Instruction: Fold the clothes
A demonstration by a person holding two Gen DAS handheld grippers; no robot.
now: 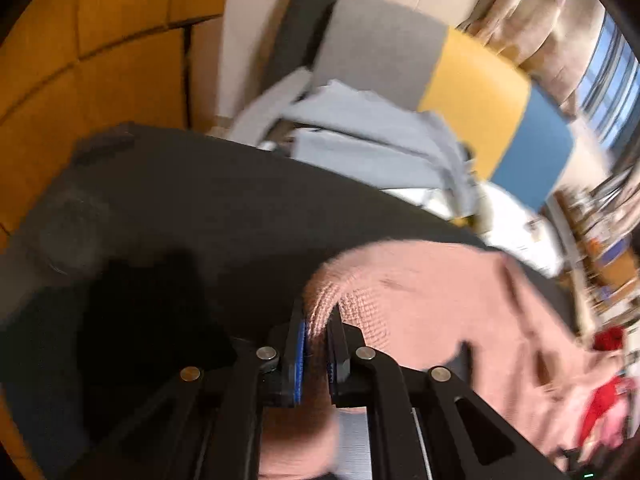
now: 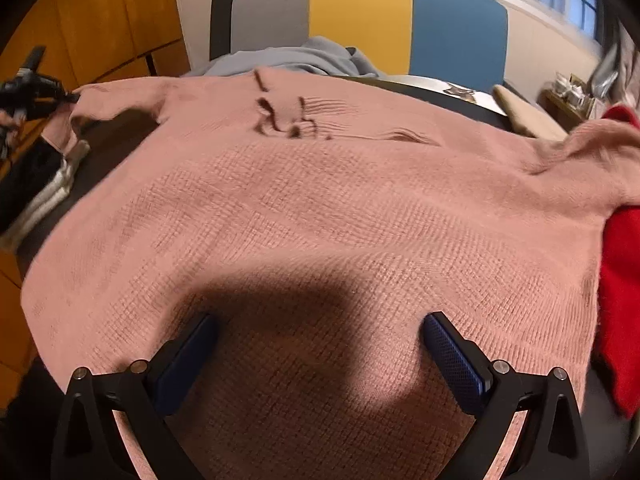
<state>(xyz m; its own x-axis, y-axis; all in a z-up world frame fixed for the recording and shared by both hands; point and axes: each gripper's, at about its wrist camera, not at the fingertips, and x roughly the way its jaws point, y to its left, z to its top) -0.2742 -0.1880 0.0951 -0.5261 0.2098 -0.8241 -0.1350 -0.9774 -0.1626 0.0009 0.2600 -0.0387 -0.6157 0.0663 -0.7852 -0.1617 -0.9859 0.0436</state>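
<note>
A pink knitted sweater lies spread flat on a dark table, a dark embroidered motif near its far end. My right gripper is open, its blue-padded fingers low over the sweater's near part, holding nothing. My left gripper is shut on a fold of the sweater's sleeve. In the right wrist view it appears at the far left, at the sleeve's end. The left view is blurred.
A red garment lies at the sweater's right side. A pale blue garment is heaped behind it, before a grey, yellow and blue chair back. Folded black and white cloth lies at the left. Orange cabinets stand behind.
</note>
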